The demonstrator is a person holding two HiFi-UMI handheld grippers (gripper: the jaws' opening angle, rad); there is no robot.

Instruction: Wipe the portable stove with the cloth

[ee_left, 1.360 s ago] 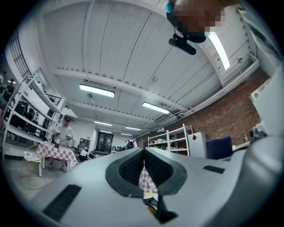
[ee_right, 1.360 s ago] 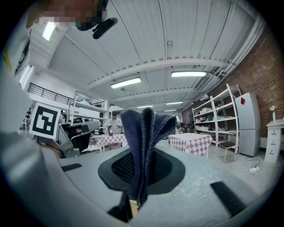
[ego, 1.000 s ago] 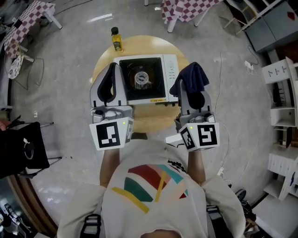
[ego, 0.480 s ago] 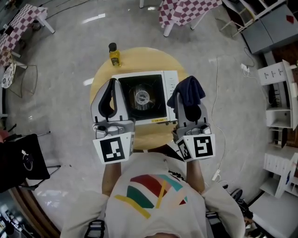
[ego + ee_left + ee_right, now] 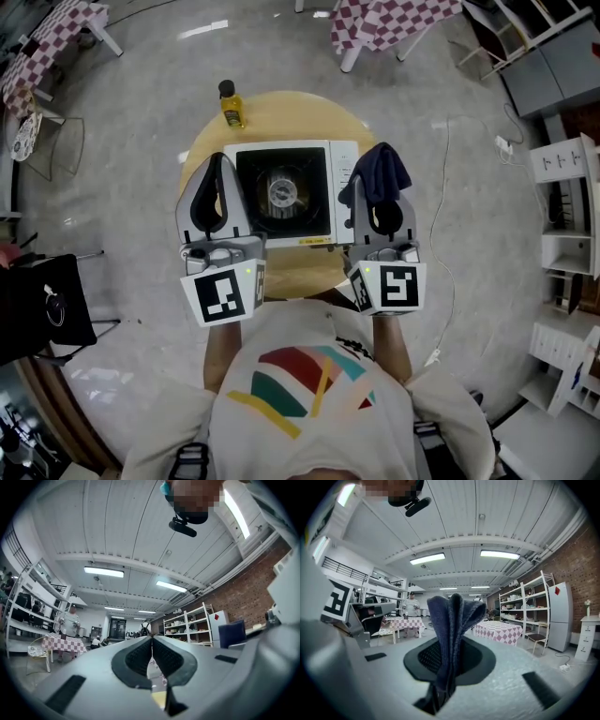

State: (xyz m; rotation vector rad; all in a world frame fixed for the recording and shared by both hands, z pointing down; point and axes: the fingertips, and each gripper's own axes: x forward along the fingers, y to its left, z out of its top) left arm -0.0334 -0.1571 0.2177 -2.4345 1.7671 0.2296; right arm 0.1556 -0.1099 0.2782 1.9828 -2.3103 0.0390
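A yellow bottle (image 5: pixel 232 105) at the far edge of a round wooden table (image 5: pixel 292 111); checkered-cloth tables (image 5: pixel 380 21) beyond, white shelving (image 5: pixel 568 180) alongside.

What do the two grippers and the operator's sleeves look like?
The left gripper and right gripper are light grey plastic shells with black ribbed pads inside the jaws. Each carries a white cube with black square markers. The person wears an off-white top with red, teal and yellow stripes; forearms bare.
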